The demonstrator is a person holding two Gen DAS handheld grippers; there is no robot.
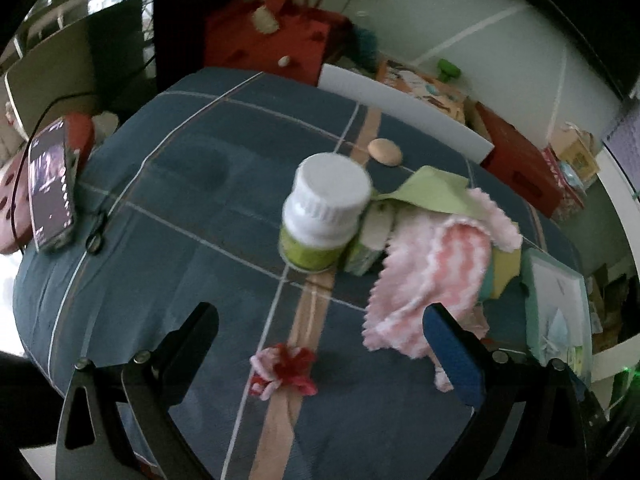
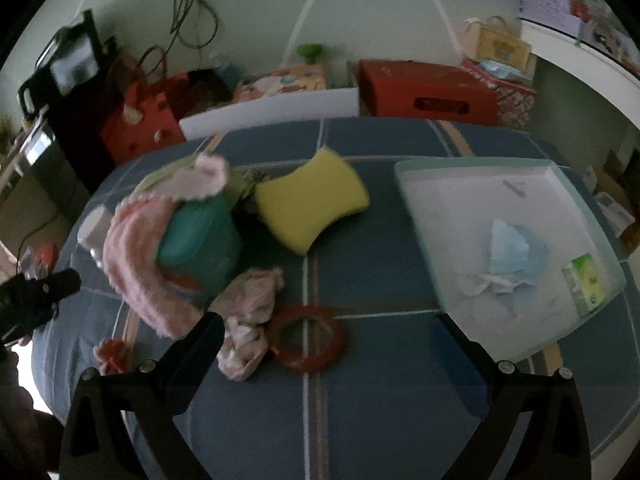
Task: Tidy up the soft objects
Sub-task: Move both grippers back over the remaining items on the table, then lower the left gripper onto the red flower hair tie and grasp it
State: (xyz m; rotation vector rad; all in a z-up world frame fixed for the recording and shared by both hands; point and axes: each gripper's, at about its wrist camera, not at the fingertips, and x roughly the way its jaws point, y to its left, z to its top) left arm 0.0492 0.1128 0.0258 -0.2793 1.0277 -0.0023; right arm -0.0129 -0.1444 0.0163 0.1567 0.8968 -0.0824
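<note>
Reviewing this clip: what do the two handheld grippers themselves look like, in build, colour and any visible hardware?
Both look alike. The left gripper and right gripper each have a black frame with triangular cut-outs, two angled black fingers and silver bolts at the pivots. On each, the right-side finger carries a blue pad. No cables, markings or sleeves can be made out.

The left gripper (image 1: 320, 320) has black, angular plastic fingers fixed with round silver screws; its right finger carries a blue pad (image 1: 452, 356). The right gripper (image 2: 328, 332) is built alike: black frame with triangular cut-outs, silver screws, and a dim blue pad (image 2: 456, 360).
</note>
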